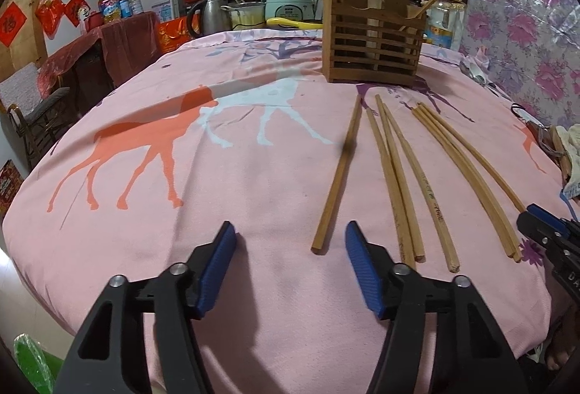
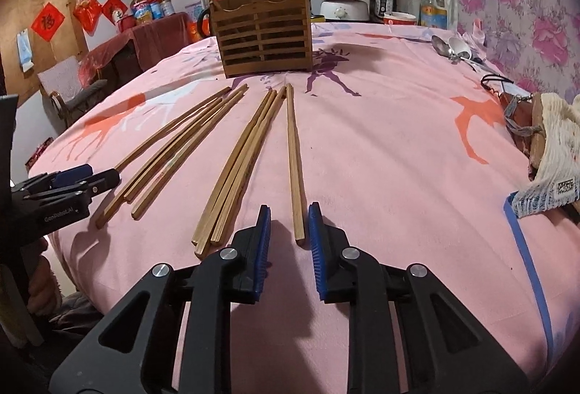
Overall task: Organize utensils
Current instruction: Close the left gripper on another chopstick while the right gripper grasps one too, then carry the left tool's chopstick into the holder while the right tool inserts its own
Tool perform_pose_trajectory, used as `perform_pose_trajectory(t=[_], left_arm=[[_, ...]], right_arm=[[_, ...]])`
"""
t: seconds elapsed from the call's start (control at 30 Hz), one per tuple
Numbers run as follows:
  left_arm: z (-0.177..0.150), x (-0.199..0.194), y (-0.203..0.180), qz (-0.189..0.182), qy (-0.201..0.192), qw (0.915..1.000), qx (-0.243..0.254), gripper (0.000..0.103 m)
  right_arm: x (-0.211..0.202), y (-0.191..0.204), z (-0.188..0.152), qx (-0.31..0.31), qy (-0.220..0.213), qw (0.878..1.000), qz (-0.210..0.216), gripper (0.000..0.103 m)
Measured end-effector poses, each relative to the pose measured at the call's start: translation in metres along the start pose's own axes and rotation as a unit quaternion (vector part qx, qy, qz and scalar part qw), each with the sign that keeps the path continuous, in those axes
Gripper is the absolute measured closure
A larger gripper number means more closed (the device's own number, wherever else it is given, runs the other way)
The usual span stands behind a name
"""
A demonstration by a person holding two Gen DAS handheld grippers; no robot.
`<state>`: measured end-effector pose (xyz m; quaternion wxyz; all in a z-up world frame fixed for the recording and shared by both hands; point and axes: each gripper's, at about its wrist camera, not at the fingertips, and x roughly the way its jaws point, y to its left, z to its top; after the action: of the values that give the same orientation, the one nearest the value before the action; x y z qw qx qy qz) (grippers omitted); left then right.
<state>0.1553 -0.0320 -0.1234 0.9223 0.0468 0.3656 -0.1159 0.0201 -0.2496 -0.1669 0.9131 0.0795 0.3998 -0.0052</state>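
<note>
Several wooden chopsticks (image 1: 395, 172) lie in loose groups on the pink cloth, also in the right wrist view (image 2: 235, 158). A slatted wooden utensil holder (image 1: 373, 38) stands behind them with two chopsticks in it; it also shows in the right wrist view (image 2: 262, 35). My left gripper (image 1: 290, 234) is open and empty, just left of the leftmost chopstick (image 1: 337, 172). My right gripper (image 2: 290, 216) is open, its fingers either side of the near end of the rightmost chopstick (image 2: 294, 161), not closed on it.
Metal spoons and a white spoon (image 2: 453, 49) lie at the far right of the table. A cloth bundle with straps (image 2: 551, 143) sits at the right edge. Kettle, pots and rice cookers (image 1: 286, 5) stand behind the table. A flowered wall (image 2: 525, 13) is on the right.
</note>
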Motion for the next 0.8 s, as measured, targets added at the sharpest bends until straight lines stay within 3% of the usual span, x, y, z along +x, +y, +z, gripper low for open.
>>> perform_pose_trajectory(t=[0.03, 0.1, 0.13, 0.2, 0.5, 0.8], left_arm=[[0.000, 0.000, -0.001, -0.002, -0.001, 1.0000, 0.001, 0.056], [0.001, -0.001, -0.002, -0.014, -0.001, 0.9999, 0.005, 0.071], [0.001, -0.002, -0.004, -0.021, 0.000, 0.9998, 0.008, 0.082], [0.001, -0.003, -0.007, -0.035, 0.003, 0.9993, 0.014, 0.095], [0.010, -0.031, -0.011, -0.049, -0.019, 0.9986, 0.009, 0.097], [0.030, -0.060, -0.008, -0.046, -0.044, 0.9979, 0.004, 0.097]], right_arm=[[0.000, 0.000, 0.000, -0.001, -0.001, 1.000, -0.002, 0.082], [0.000, -0.002, 0.000, 0.001, -0.003, 1.000, -0.007, 0.094], [-0.001, -0.003, -0.001, 0.003, -0.004, 1.000, -0.006, 0.096], [-0.002, -0.004, -0.001, 0.006, -0.005, 1.000, -0.003, 0.097], [-0.022, 0.000, 0.000, -0.010, -0.039, 0.999, -0.021, 0.097], [-0.064, -0.005, 0.027, 0.000, -0.100, 0.995, -0.020, 0.097]])
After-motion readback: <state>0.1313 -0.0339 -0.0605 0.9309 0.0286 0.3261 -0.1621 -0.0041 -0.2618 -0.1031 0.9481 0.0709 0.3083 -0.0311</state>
